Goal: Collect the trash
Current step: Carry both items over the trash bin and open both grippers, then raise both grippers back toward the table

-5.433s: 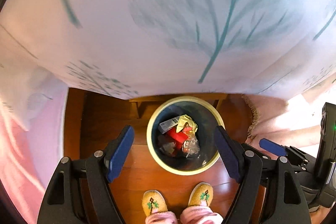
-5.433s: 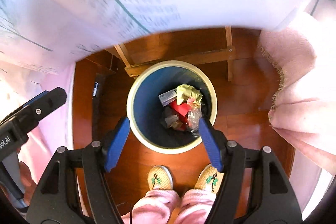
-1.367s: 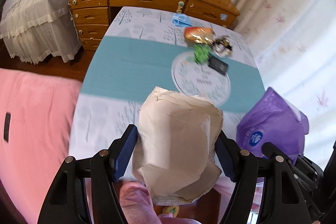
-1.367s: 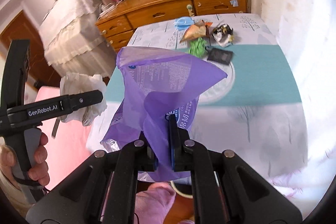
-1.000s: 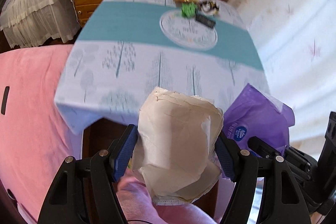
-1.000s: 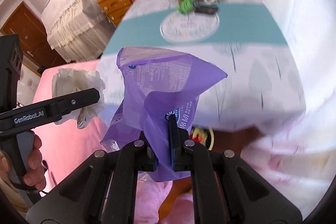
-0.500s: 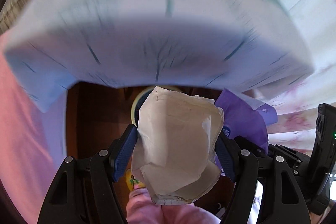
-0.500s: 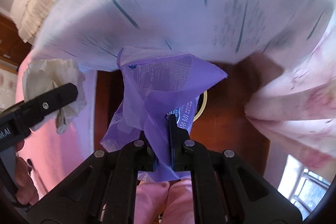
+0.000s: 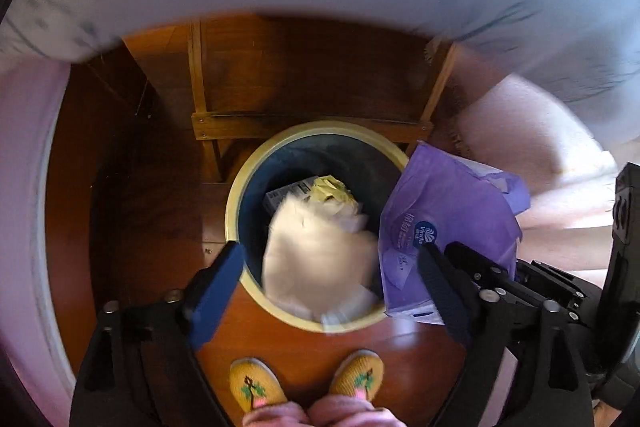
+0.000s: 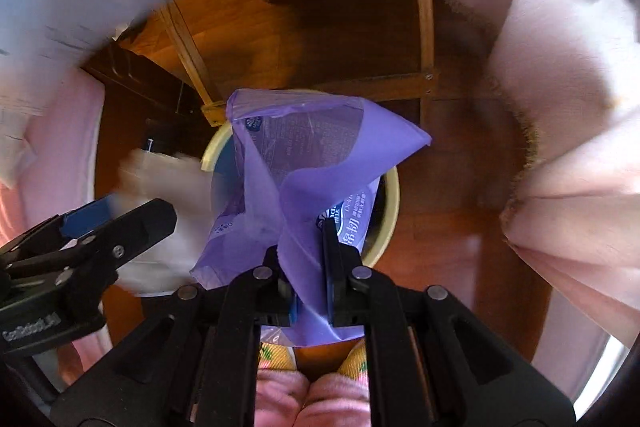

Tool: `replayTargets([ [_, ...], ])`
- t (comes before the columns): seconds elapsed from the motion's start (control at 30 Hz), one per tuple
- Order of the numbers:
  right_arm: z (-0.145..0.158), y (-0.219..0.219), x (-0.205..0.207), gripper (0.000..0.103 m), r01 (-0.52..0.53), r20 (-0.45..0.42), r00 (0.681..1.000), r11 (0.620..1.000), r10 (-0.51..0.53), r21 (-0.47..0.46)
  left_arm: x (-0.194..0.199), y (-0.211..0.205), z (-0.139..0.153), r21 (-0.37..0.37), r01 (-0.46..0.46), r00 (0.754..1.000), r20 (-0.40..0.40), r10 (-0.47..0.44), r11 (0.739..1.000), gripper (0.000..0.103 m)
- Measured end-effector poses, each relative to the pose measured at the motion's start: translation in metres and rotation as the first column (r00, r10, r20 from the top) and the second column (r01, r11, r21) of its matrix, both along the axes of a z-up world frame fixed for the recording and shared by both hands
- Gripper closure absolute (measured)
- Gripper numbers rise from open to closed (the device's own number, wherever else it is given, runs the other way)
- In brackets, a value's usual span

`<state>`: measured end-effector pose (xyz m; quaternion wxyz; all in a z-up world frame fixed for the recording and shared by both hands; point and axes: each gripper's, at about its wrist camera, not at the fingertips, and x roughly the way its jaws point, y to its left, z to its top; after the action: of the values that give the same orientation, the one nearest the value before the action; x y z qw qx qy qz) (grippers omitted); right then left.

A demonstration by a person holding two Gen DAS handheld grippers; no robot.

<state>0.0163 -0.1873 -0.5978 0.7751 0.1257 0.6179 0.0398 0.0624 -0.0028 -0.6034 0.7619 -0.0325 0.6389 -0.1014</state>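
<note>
Since half a second ago both grippers have come down under the table edge, and the crumpled white paper (image 9: 320, 251) has left the left gripper (image 9: 328, 283), whose jaws have just been opening; they now stand wide apart with nothing pressed between the pads. The paper, blurred, is over the mouth of the trash bin (image 9: 256, 167), above the older trash inside it. The right gripper (image 10: 310, 263) stays closed tight on the purple plastic package (image 10: 304, 163), which hangs over the right part of the bin's rim. The bin stands on the wooden floor (image 9: 152, 211), just in front of two yellow slippers (image 9: 256, 387).
</note>
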Motion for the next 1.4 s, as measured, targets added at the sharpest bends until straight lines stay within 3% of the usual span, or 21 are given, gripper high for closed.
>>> replayTargets([
  [0.07, -0.018, 0.005, 0.001, 0.086, -0.016, -0.015, 1.0, 1.0, 0.016, -0.005, 0.006, 0.0, -0.013, 0.015, -0.002, 1.0, 0.0, 0.002, 1.0, 0.009],
  [0.13, -0.03, 0.009, 0.003, 0.049, -0.032, -0.028, 0.999, 0.999, 0.032, -0.002, 0.009, 0.007, -0.021, 0.026, -0.007, 1.0, 0.006, 0.007, 1.0, 0.008],
  [0.17, -0.032, 0.011, 0.006, 0.043, -0.034, -0.025, 0.999, 0.999, 0.034, 0.003, 0.012, 0.011, -0.026, 0.028, -0.01, 1.0, 0.009, 0.01, 1.0, 0.008],
  [0.37, -0.036, 0.005, 0.011, 0.041, -0.037, -0.01, 0.999, 0.999, 0.037, 0.017, 0.017, 0.026, -0.023, 0.036, -0.045, 0.999, 0.029, 0.044, 0.998, 0.007],
  [0.57, -0.016, 0.004, 0.035, 0.041, -0.031, -0.005, 0.999, 0.999, 0.031, 0.018, 0.007, 0.033, 0.024, 0.027, -0.068, 0.996, 0.05, 0.067, 0.997, 0.007],
  [0.7, 0.027, 0.0, 0.023, 0.041, -0.022, 0.0, 1.0, 1.0, 0.022, 0.016, 0.001, 0.034, 0.071, 0.019, -0.06, 0.996, 0.071, 0.059, 0.998, 0.007],
  [0.93, 0.124, 0.0, -0.003, 0.041, -0.001, 0.014, 1.0, 1.0, 0.001, 0.018, -0.005, 0.033, 0.182, -0.003, -0.01, 0.993, 0.117, 0.01, 1.0, 0.007],
  [1.13, 0.232, 0.008, -0.019, 0.041, 0.025, 0.055, 0.998, 1.0, -0.025, 0.013, -0.007, 0.035, 0.29, -0.004, 0.046, 0.982, 0.185, -0.045, 0.999, 0.007],
  [1.4, 0.382, 0.03, -0.028, 0.041, 0.052, 0.191, 0.981, 0.998, -0.046, -0.024, -0.008, 0.039, 0.431, -0.029, 0.141, 0.953, 0.275, -0.128, 0.99, 0.007],
])
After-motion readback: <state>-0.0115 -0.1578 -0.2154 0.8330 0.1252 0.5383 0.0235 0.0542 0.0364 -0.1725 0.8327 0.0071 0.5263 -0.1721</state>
